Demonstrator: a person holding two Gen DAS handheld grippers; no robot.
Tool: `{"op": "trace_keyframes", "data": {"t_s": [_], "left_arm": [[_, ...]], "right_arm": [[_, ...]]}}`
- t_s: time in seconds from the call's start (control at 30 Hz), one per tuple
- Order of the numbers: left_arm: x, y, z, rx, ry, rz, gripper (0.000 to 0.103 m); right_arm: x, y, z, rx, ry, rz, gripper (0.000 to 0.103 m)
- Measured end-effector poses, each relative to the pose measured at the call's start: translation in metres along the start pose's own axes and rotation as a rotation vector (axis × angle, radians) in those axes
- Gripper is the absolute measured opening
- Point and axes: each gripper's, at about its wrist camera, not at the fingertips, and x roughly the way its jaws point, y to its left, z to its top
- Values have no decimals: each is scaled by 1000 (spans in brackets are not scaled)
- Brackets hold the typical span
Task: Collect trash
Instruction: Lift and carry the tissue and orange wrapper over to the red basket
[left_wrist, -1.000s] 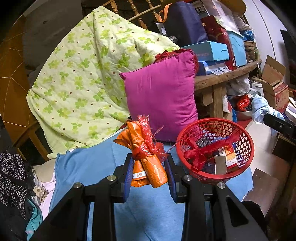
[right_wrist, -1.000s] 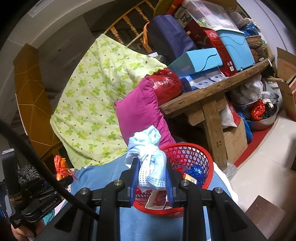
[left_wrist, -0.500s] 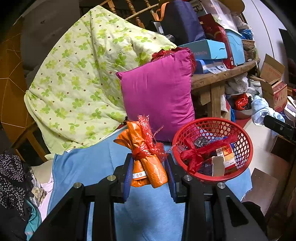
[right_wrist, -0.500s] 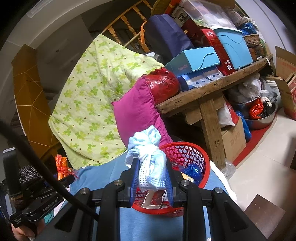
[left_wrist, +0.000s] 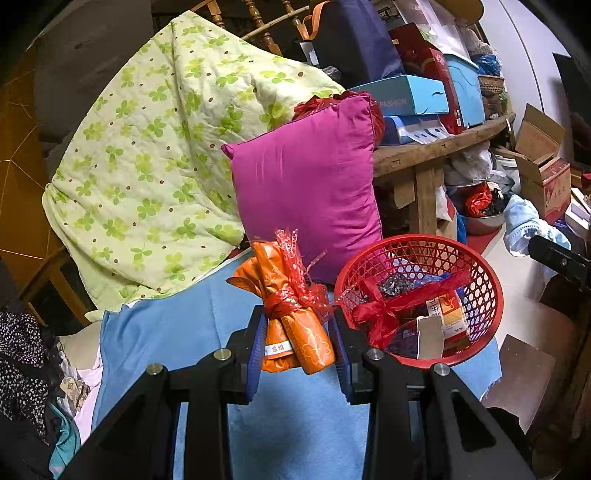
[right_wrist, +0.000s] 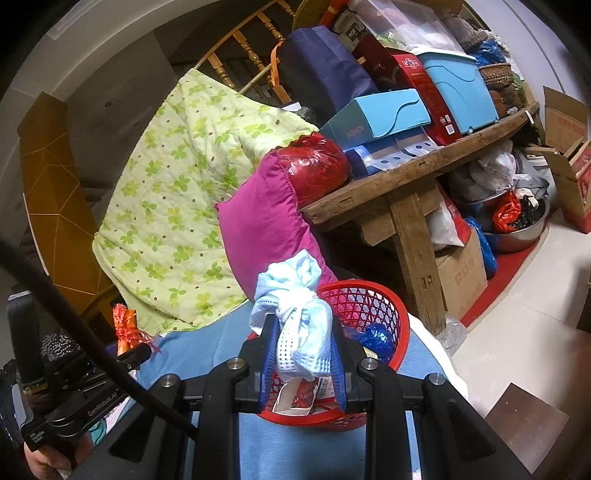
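My left gripper (left_wrist: 297, 325) is shut on an orange wrapper bundle (left_wrist: 295, 325) tied with red ribbon, held above the blue cloth just left of the red mesh basket (left_wrist: 484, 277). The basket holds several pieces of trash, among them a red ribbon bow (left_wrist: 373, 314). My right gripper (right_wrist: 304, 354) is shut on a knotted light blue cloth wad (right_wrist: 295, 314), held over the near rim of the same basket (right_wrist: 388, 295). The left gripper with its orange bundle (right_wrist: 123, 328) also shows at the left of the right wrist view.
A magenta pillow (left_wrist: 306, 184) and a green clover quilt (left_wrist: 159, 155) lean behind the basket. A wooden bench (right_wrist: 413, 173) stacked with boxes stands to the right, with a cardboard box (right_wrist: 461, 277) and a metal bowl (right_wrist: 521, 232) beneath. Clothes (left_wrist: 26, 362) lie at the left.
Both grippers have shifted slightly, so the scene drifts left in the views. Each still holds its item; the basket and its contents are unchanged.
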Motion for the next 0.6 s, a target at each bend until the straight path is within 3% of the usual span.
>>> {"op": "trace_keyframes", "data": {"t_s": [0.6], "left_arm": [[17, -13, 3, 20, 25, -30, 35]], "right_arm": [[6, -11, -5, 23, 16, -18, 28]]}}
